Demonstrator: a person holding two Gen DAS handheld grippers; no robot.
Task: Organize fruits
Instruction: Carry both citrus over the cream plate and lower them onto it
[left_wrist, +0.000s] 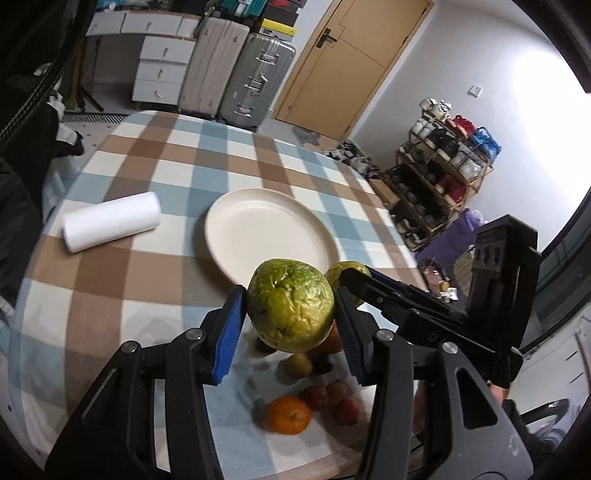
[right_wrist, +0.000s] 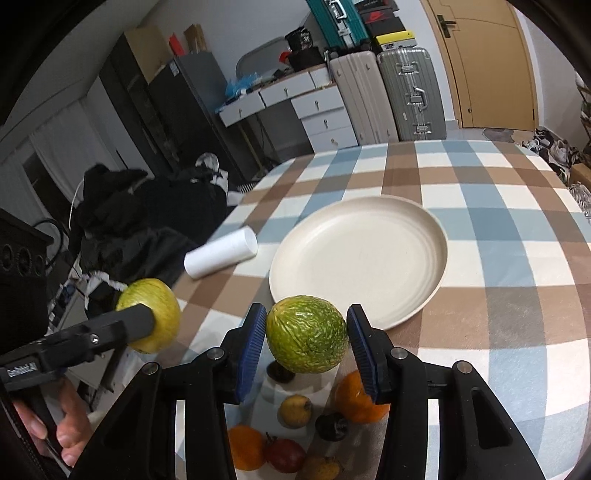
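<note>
Bright glare at the right wall, dim left corners, fisheye-bent edges, slight motion blur.

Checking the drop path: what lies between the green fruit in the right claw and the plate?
Nothing: only bare checked tablecloth lies between the green fruit in the right claw and the empty plate, as the right wrist view shows.

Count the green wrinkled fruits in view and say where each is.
2. One green fruit is clamped in the left gripper; the other green fruit is clamped in the right gripper. Both are above the table. More may hide among the pile below.
</note>
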